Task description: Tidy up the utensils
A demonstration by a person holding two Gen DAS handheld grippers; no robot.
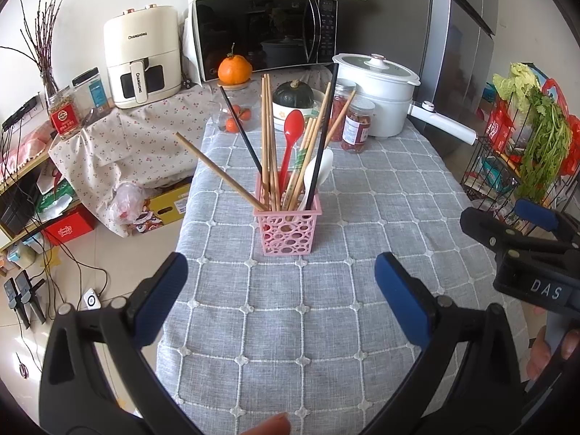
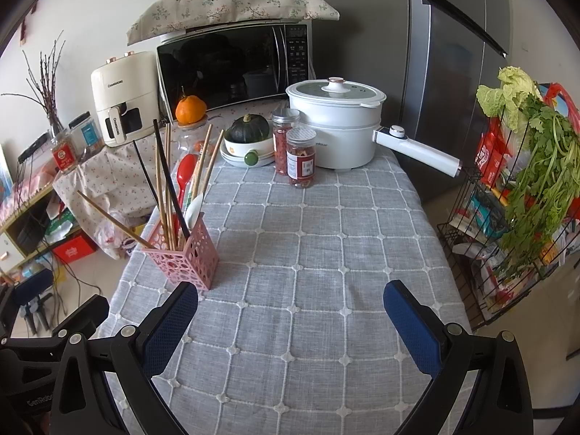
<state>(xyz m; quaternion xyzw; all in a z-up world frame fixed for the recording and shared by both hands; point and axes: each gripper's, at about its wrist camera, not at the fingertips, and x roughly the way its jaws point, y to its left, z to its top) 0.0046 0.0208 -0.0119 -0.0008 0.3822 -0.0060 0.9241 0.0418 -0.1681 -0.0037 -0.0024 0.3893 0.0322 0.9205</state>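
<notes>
Utensils: chopsticks, red spoon and white spoon all stand in pink holder; tablecloth otherwise bare; left gripper and right gripper both spread wide, empty; task seemingly complete.

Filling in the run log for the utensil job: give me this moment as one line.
left gripper: open, empty | right gripper: open, empty | pink holder: upright on tablecloth, holding chopsticks, red spoon, white spoon
</notes>
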